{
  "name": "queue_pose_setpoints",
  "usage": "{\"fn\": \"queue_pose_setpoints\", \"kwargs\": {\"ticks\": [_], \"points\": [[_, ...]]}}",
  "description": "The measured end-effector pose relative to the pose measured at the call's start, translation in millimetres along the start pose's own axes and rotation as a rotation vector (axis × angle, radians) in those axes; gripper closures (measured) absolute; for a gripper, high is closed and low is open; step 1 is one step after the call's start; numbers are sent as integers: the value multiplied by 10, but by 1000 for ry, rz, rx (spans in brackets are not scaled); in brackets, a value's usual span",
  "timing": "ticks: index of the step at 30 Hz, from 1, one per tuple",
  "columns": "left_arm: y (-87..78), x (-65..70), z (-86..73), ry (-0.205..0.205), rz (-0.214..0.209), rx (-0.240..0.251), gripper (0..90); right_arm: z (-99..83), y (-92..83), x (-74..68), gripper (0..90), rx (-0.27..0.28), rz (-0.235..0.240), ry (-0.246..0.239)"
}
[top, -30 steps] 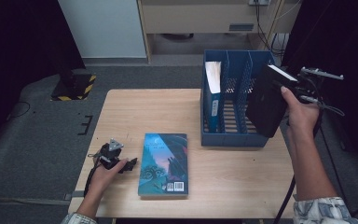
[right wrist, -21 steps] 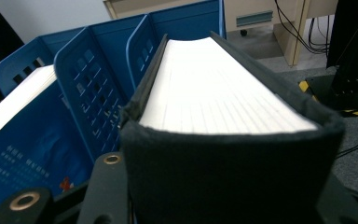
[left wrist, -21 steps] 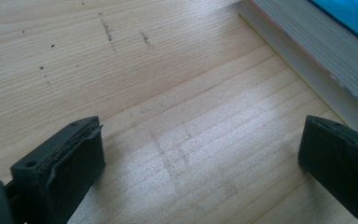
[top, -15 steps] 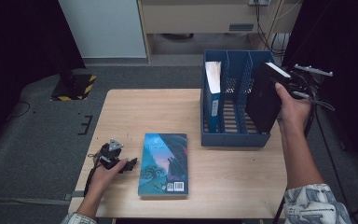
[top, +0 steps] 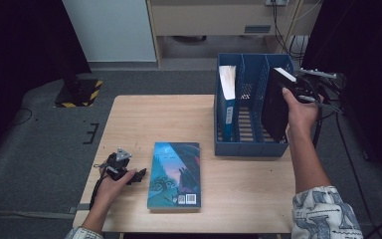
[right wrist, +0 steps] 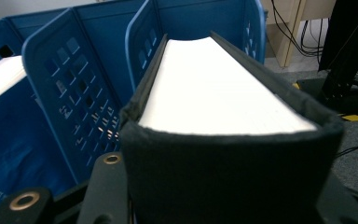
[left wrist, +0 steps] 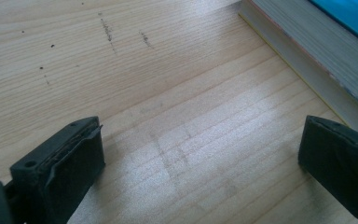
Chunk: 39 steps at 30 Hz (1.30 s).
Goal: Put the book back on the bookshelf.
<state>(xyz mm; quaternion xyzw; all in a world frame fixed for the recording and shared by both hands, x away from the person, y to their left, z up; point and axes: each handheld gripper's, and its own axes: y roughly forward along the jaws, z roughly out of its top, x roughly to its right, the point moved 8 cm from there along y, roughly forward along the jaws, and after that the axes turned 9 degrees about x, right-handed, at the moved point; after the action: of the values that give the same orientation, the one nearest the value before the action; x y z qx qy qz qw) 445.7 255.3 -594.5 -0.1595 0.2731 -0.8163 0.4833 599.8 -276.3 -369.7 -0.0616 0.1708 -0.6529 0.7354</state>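
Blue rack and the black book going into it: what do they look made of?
Blue rack: looks like moulded plastic, matte, with rows of punched slots in its dividers. Black book: white paper block inside a dull black cover that looks cloth-like or soft-coated; which of the two is unclear. Table: pale wood grain, possibly laminate.

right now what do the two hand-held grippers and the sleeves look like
Both are black. The left hand-held gripper carries a grey three-cornered plate and trails a black cable; its jaws are blocky, with ridged inner pads. The right hand-held gripper has a grey top plate and black cables. The sleeves are pale with a dark printed pattern.
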Motion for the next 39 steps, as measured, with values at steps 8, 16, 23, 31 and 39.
{"fn": "queue_pose_setpoints", "kwargs": {"ticks": [8,16,23,31,39], "points": [[4,2,3,1,-2,0,0,-39,102,-7,532,-3,-13,-5],[4,3,3,1,-2,1,0,-100,172,6,532,-4,-37,9],[5,4,4,2,-3,0,0,-141,217,-2,531,-8,-41,5],[6,5,4,3,-4,0,0,-190,295,2,531,-12,-55,7],[7,6,5,4,-5,0,0,-247,348,34,531,-7,-73,25]]}}
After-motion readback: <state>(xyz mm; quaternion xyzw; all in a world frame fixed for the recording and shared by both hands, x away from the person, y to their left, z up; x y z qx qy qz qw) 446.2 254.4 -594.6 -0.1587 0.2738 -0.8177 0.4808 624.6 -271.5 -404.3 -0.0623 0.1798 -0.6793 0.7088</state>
